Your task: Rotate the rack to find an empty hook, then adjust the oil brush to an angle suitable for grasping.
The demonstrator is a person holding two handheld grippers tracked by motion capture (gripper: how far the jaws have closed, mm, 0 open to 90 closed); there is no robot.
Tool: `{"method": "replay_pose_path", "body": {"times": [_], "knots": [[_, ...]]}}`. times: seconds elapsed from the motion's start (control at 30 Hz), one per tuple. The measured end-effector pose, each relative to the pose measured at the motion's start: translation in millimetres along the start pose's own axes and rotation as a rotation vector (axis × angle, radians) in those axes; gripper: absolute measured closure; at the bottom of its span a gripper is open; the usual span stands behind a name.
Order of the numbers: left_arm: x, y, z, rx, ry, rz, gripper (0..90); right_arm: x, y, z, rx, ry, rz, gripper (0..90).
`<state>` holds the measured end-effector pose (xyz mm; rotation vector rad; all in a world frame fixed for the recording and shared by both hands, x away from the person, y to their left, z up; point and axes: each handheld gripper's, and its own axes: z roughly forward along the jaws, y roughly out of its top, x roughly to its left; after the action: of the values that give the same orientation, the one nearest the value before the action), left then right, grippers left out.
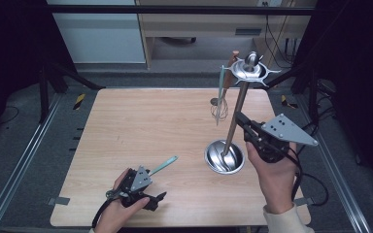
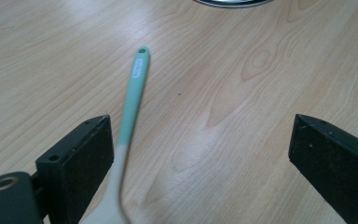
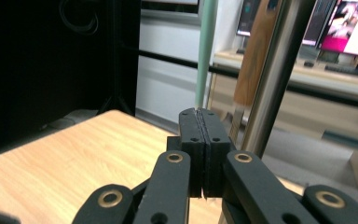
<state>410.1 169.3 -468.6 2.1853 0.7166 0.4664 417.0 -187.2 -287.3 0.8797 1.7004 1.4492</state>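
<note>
Down by my left hand, my left gripper (image 2: 200,154) hangs low over the wooden table (image 1: 141,131) with its jaws wide apart and nothing in them, and the spatula (image 2: 131,116) lies flat between them, close to one jaw. I think I am about to pick it up, so next I must move over it and squeeze. It is long and thin, with a green handle and a pale end; my right gripper (image 3: 204,154) is closed tight, holding nothing, beside the shiny rack pole (image 3: 275,70).

Lab/office: black rig frame (image 1: 175,9) round table (image 1: 126,126), monitors (image 3: 349,28) on desks behind.
</note>
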Motion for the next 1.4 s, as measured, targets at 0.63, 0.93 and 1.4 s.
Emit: {"method": "replay_pose_path", "body": {"times": [0.63,0.93,1.4], "knots": [[42.7,-10.2,-25.8,-0.009,0.082,-0.072,6.4,-1.8,-95.5,11.9,0.109,-0.051,0.118,52.9],[48.6,-10.8,-29.5,-0.017,0.088,-0.081,6.4,-4.7,-130.0,15.6,0.184,-0.113,0.116,29.1],[69.0,21.9,-13.7,0.045,0.088,-0.035,7.6,-2.9,-158.1,24.0,0.31,-0.094,0.111,24.9]]}}
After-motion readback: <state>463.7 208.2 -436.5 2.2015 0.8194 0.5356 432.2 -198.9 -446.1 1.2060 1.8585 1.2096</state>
